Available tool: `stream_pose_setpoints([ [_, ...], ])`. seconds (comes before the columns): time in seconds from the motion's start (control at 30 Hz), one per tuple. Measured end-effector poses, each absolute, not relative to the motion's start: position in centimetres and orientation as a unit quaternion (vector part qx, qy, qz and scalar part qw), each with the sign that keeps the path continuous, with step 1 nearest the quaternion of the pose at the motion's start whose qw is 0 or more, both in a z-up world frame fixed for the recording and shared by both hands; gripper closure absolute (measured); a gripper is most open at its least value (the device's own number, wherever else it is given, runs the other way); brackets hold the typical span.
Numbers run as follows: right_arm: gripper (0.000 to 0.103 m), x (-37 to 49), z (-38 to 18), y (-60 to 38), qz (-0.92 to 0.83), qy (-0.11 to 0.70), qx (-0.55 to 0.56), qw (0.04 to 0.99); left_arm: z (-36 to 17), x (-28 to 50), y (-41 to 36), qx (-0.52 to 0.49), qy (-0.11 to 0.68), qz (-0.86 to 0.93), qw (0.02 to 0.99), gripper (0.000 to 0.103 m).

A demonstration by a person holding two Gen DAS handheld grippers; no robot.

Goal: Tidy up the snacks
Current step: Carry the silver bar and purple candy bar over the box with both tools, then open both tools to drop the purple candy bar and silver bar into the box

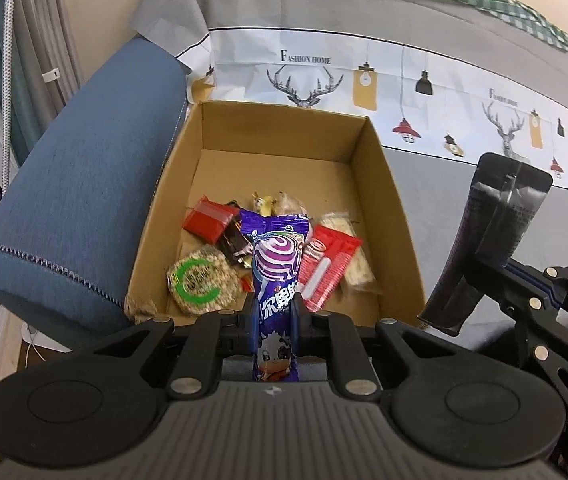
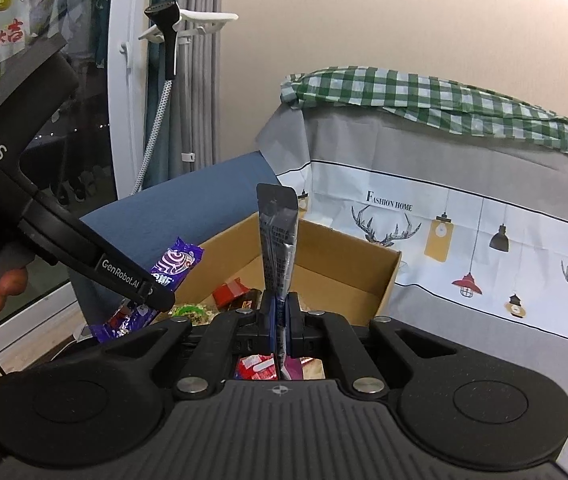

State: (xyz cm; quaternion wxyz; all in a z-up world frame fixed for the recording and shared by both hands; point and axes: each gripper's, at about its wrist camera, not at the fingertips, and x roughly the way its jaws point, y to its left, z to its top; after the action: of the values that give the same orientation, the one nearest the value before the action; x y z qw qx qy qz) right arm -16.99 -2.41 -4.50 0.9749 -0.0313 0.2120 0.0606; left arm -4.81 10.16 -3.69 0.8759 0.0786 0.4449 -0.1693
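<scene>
— How far along?
— Several snacks already lie in the cardboard box [image 1: 367, 168]. Left claw [image 1: 274, 312] grips a purple packet [image 1: 276, 276] above it; right claw [image 2: 280, 320] clamps a silver pouch [image 2: 278, 240] beside it.

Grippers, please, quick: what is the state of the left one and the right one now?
Left gripper: closed on the purple candy packet, above the cardboard box.
Right gripper: closed on the dark foil sachet.
</scene>
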Motion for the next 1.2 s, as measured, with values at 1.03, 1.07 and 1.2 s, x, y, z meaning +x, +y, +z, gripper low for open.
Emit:
stream_pose_setpoints([
  [1.03,0.008,-0.1,-12.4,-5.2,0.023,0.318,0.007,0.948,-10.4,9.4,6.9,0.121,0.480,-0.101,0.863,0.000],
  [1.07,0.006,-0.5,-12.1,-5.3,0.011,0.308,0.010,0.951,-10.3,9.3,6.9,0.123,0.484,-0.100,0.860,0.000],
  [1.2,0.005,-3.0,-11.1,-5.2,0.013,0.300,0.012,0.954,-9.6,7.0,7.7,0.114,0.484,-0.099,0.862,0.000],
])
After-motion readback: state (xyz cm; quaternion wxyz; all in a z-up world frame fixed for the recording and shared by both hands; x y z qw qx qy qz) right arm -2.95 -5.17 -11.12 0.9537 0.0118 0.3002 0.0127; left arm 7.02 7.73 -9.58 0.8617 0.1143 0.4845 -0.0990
